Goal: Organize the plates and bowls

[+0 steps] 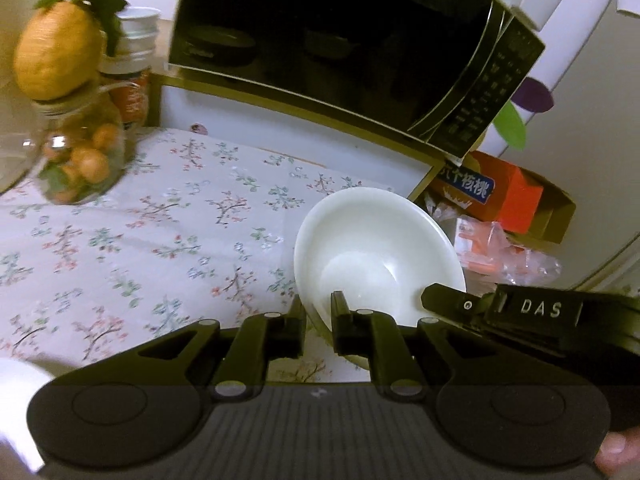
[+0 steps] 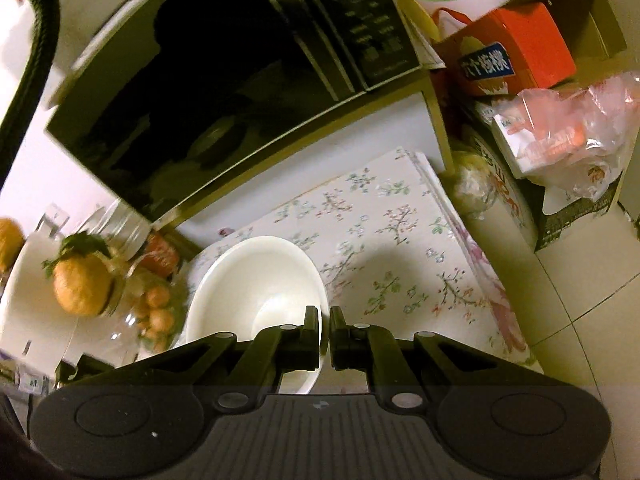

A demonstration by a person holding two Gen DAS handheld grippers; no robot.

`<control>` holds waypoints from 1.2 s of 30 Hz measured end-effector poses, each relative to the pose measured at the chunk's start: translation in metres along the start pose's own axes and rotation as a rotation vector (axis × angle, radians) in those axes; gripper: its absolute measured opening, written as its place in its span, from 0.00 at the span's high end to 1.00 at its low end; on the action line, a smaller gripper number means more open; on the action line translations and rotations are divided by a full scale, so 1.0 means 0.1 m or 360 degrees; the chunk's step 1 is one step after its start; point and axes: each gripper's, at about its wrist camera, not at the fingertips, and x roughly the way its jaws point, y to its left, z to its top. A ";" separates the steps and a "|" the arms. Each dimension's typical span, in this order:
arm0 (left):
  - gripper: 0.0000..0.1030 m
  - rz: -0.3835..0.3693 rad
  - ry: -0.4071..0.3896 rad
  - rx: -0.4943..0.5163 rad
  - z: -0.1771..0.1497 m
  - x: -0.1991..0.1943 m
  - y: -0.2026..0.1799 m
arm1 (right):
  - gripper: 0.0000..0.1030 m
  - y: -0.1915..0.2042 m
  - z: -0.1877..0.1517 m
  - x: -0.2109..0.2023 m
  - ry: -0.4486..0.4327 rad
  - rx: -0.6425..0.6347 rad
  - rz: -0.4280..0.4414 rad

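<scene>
A white bowl hangs tilted above the floral tablecloth, held by both grippers. My left gripper is shut on the bowl's near rim, one finger outside the wall and one inside. In the left wrist view my right gripper comes in from the right and grips the rim on that side. Seen from the right wrist, the same bowl lies left of centre, and my right gripper is shut on its right rim. Its inside looks empty.
A black microwave sits on a gold-framed shelf over the back of the table. A glass jar of orange fruit stands at the left. An orange box and a plastic bag crowd the right side.
</scene>
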 end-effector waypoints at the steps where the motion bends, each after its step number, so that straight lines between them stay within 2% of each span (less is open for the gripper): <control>1: 0.89 0.0007 -0.0006 0.0005 -0.02 -0.06 0.00 | 0.95 0.04 -0.05 -0.05 -0.0002 -0.0032 0.0005; 8: 0.88 0.0020 -0.0029 0.0056 -0.21 -0.44 0.10 | 0.92 0.35 -0.36 -0.38 0.0004 -0.0269 0.0022; 16: 0.88 0.0018 0.0001 0.0117 -0.40 -0.61 0.26 | 0.92 0.51 -0.65 -0.50 0.0064 -0.0320 0.0026; 21: 0.87 0.0038 0.0036 0.0175 -0.54 -0.55 0.33 | 0.91 0.52 -0.81 -0.44 0.0125 -0.0315 -0.0007; 26: 0.87 0.0044 0.0106 0.0162 -0.61 -0.40 0.44 | 0.91 0.52 -0.90 -0.29 0.0193 -0.0350 -0.0068; 36: 0.86 0.0122 0.0220 0.0219 -0.74 -0.20 0.48 | 0.90 0.51 -1.04 -0.08 0.0333 -0.0404 -0.0140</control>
